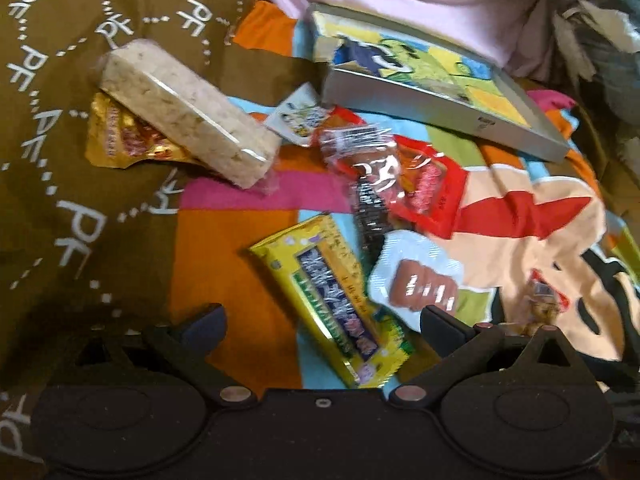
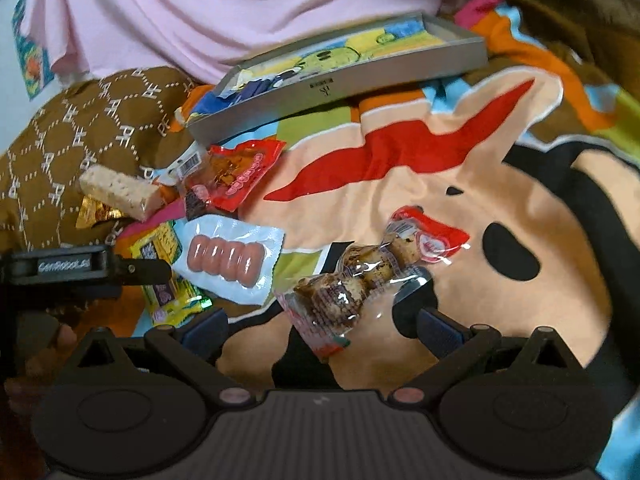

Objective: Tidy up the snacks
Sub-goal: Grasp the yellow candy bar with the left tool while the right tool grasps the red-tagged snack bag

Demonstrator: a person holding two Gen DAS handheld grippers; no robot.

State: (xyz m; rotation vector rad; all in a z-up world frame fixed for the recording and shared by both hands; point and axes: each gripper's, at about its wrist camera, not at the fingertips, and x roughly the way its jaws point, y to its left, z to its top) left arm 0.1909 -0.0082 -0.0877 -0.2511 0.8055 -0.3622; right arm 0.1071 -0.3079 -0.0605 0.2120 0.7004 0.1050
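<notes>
The left gripper (image 1: pixel 322 314) hangs spread above the yellow snack packet (image 1: pixel 334 300). The right gripper (image 2: pixel 310 320) is spread around a clear-wrapped snack pack (image 2: pixel 352 280).

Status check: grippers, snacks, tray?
Left gripper open over yellow packet. Right gripper open around clear snack pack. Tray holds no snacks.

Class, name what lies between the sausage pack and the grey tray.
In the right wrist view, a red snack packet lies between the sausage pack and the grey tray.
</notes>
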